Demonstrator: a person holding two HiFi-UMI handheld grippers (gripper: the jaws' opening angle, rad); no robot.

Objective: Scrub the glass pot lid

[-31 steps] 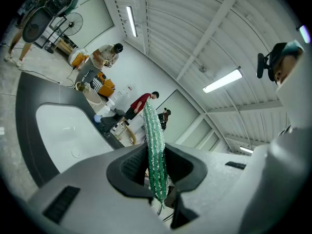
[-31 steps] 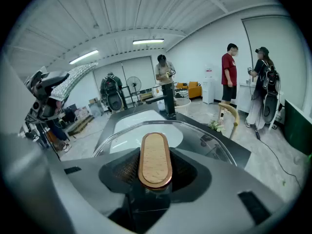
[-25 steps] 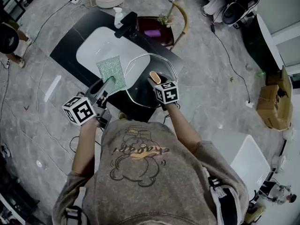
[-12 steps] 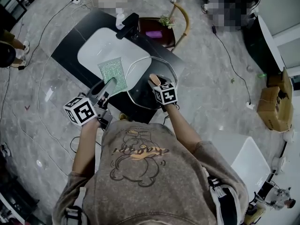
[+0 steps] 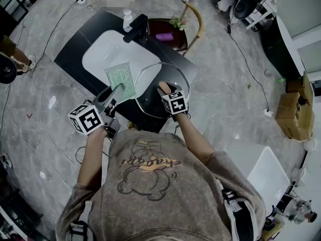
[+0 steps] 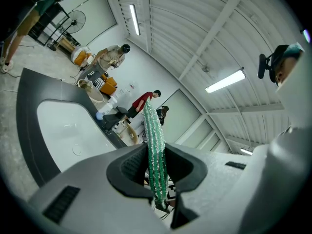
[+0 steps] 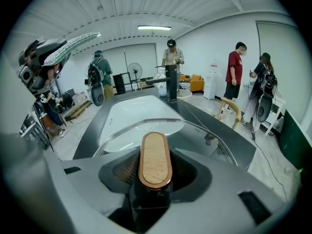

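Observation:
The glass pot lid [image 5: 163,92] with a metal rim is held over the dark counter, partly above the white sink [image 5: 108,51]. My right gripper [image 5: 165,90] is shut on the lid's wooden-topped handle [image 7: 155,160], and the clear dome [image 7: 161,130] spreads out beyond the jaws. My left gripper [image 5: 116,90] is shut on a green scrubbing cloth [image 5: 120,79], which stands up edge-on between the jaws in the left gripper view [image 6: 155,155]. The cloth hangs just left of the lid, close to its rim; I cannot tell whether they touch.
A black faucet [image 5: 135,26] and a soap bottle [image 5: 127,18] stand at the sink's far side. A dark chair with a purple item [image 5: 168,34] is behind the counter. Cables run across the grey floor. Several people stand in the room [image 7: 235,69].
The right gripper and the lid have shifted slightly left and toward the cloth. The left gripper has barely moved.

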